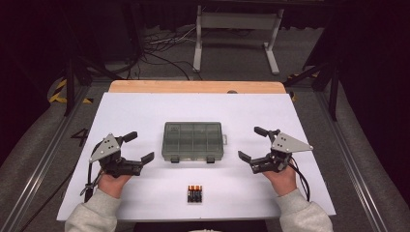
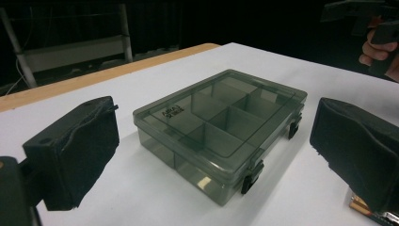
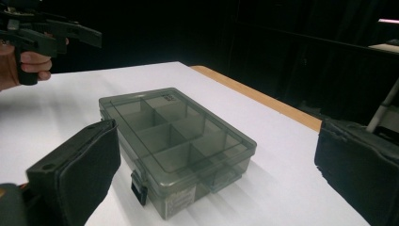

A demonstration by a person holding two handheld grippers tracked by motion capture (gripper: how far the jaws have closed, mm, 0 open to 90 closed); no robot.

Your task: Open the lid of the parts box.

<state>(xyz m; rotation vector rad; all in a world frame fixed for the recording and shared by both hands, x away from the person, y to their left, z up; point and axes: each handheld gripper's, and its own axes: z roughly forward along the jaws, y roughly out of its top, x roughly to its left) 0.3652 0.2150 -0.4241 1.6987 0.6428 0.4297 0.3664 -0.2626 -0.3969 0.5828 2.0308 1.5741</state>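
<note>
Nearest the high camera, two grey sleeves [image 1: 92,215] enter from the bottom edge; between them, just in front of the smoky translucent plastic compartment box [image 1: 193,141], lies a small pack of black batteries with orange tips [image 1: 195,193] on the white table top [image 1: 145,108]; the box sits closed at the table's middle, its two dark latches facing the person, its dividers visible through the lid; left of the box, the left gripper [image 1: 138,147] rests with jaws spread wide, grasping nothing; right of the box, the right gripper [image 1: 252,143] is likewise released, jaws apart; both point toward the box without touching it; beyond the box, a strip of bare wood [image 1: 196,87] edges the table.
</note>
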